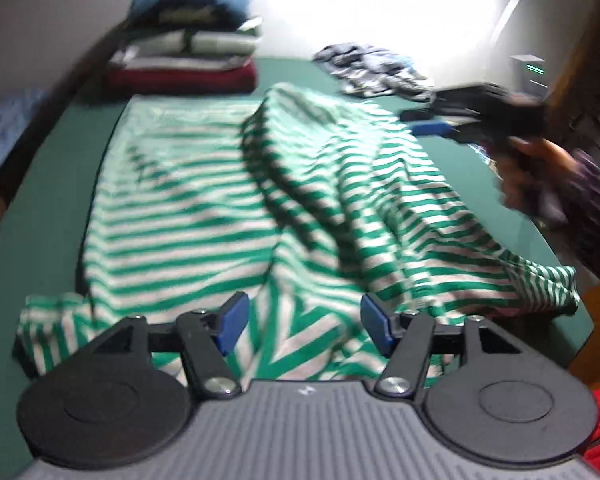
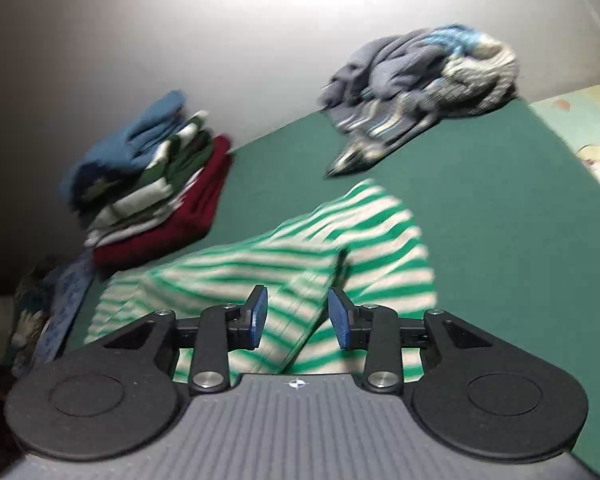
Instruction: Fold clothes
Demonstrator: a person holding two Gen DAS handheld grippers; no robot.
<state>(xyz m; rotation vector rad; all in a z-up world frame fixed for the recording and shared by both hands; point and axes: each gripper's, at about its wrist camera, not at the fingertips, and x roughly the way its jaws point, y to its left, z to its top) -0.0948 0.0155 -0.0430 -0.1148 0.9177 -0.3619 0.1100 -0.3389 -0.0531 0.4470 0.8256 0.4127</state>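
A green-and-white striped garment [image 1: 220,200] lies spread on the green table [image 1: 480,200], with its right side bunched into a raised fold. My left gripper [image 1: 304,326] hovers open over the garment's near edge, and its blue pads touch no cloth. In the right wrist view the same garment [image 2: 300,248] lies rumpled below my right gripper [image 2: 298,318]. Its jaws stand apart with striped cloth showing between them, and the pads do not press on it. From the left wrist view, the right gripper [image 1: 420,120] is at the garment's far right, held by a hand [image 1: 540,168].
A stack of folded clothes [image 1: 188,56] [image 2: 152,184], red at the bottom and blue on top, stands at the table's back left by the wall. A crumpled grey-and-blue pile [image 1: 372,70] [image 2: 420,80] lies at the back right. Bare green table [image 2: 500,240] stretches to the right.
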